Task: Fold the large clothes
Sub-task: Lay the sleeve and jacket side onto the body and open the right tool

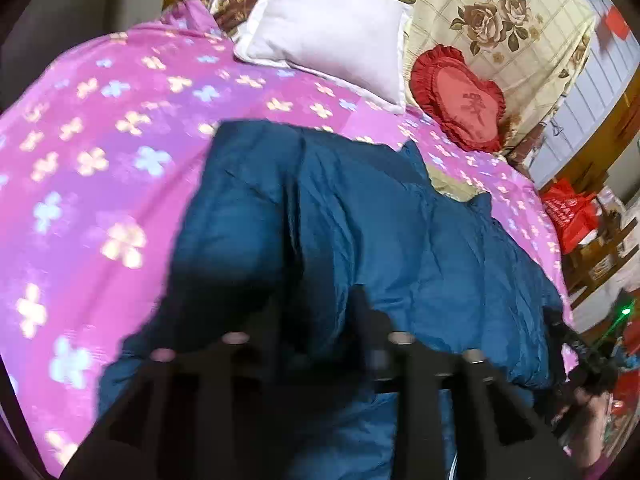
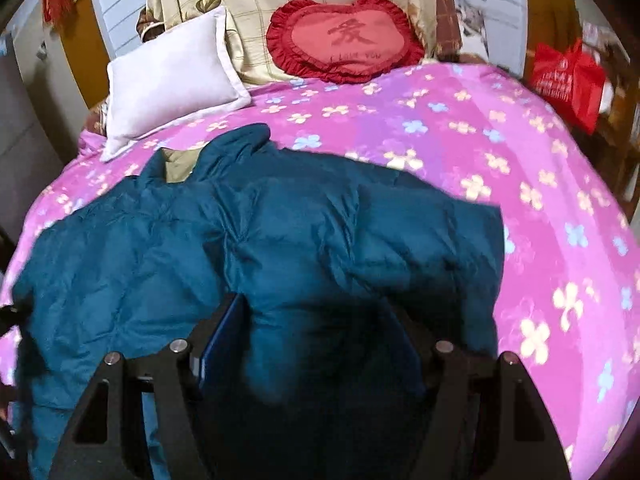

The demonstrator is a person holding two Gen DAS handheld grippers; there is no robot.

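Fabric of the puffy teal quilted jacket is lying rumpled across my pink flowered bedspread. My right gripper is hanging spread above it; my left gripper is blurred, grip unclear.

Left gripper fingertips blurred; jacket hem cut off
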